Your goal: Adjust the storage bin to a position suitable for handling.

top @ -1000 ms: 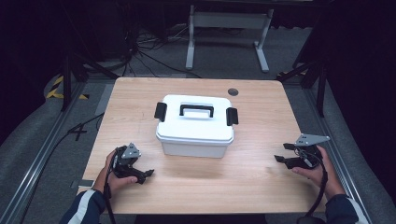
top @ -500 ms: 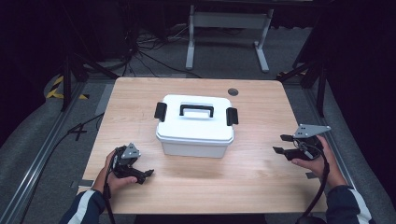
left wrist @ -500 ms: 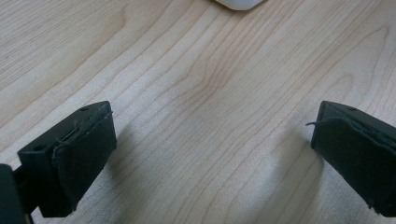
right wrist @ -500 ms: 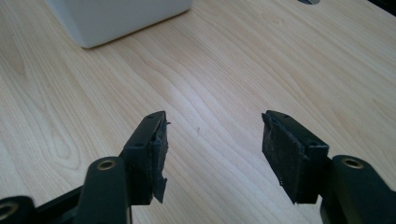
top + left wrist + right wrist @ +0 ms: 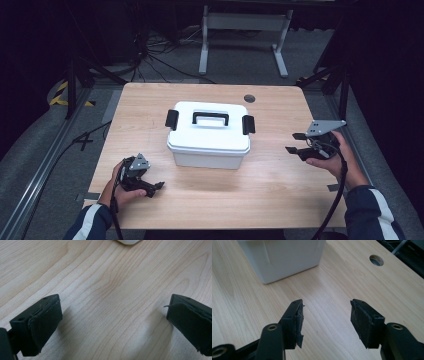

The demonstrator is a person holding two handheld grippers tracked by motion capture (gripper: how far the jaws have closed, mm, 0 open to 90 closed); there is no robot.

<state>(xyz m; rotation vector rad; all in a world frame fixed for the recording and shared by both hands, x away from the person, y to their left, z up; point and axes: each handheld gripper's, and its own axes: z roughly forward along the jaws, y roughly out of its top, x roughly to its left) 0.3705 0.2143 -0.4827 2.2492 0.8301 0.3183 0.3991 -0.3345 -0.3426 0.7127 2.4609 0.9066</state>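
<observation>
Between both tools | white box [image 5: 209,135] mid-table | left tool [image 5: 150,186], right tool [image 5: 295,143] apart, empty

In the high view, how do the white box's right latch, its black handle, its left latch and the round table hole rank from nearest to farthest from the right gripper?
From the right gripper:
1. Right latch, box's near side.
2. Round hole, far table edge.
3. Black handle, lid centre.
4. Left latch, box's far side.

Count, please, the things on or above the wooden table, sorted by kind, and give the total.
White plastic storage box with black handle and latches: 1
Hand-held black two-jaw grippers: 2, left gripper and right gripper
Total: 3
</observation>
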